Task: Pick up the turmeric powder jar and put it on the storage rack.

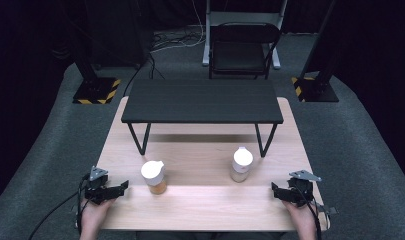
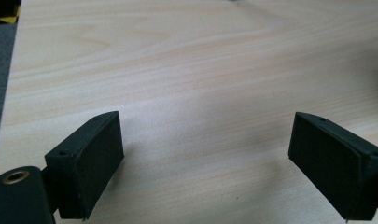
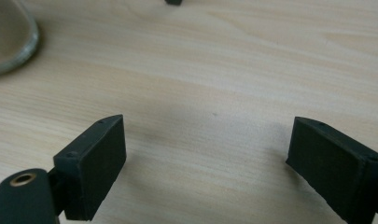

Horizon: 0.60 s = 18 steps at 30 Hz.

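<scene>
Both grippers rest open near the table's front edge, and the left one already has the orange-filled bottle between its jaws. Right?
Not quite. The left gripper is open on bare wood, as the left gripper view shows; the orange-filled bottle stands apart. The right gripper is open too.

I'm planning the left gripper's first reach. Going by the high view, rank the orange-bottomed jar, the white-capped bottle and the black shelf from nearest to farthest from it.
From the left gripper:
1. Orange-bottomed jar, just to its right, near the table's front.
2. White-capped bottle, further right, nearer the right gripper.
3. Black shelf, at the table's far end.
</scene>
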Tool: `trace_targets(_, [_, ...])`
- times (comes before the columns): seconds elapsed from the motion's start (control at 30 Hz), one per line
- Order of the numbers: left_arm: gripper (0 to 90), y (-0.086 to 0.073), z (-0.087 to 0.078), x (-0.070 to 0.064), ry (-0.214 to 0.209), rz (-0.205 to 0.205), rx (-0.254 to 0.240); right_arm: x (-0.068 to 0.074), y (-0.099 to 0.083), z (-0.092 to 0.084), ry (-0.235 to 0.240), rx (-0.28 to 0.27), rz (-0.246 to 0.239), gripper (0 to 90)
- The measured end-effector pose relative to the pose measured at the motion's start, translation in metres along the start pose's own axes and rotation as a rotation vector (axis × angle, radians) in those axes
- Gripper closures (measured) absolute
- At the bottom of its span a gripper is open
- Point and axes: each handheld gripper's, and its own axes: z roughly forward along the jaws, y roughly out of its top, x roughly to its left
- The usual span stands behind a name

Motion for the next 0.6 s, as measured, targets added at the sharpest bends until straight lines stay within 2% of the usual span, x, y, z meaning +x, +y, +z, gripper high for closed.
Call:
trace_targets(0.17, [8.4, 0.0, 0.001, -0.002, 0.01, 0.003, 0.001, 0.0, -0.002, 0.0, -0.002, -0.007, -0.003, 8.2])
trace_targets(0.27, [7.7, 0.002, 0.003, -0.01, 0.037, 0.045, 0.016, 0.001, 0.0, 0.002, -0.005, 0.003, -0.001, 4.3])
trace_targets(0.33, [5.1, 0.002, 0.004, -0.011, 0.039, 0.043, 0.013, 0.002, 0.001, 0.002, -0.007, 0.004, 0.0, 3.9])
trace_targets(0.6, [3.8, 0.002, 0.005, -0.012, 0.039, 0.042, 0.016, 0.002, 0.002, 0.003, -0.007, 0.008, 0.001, 2.6])
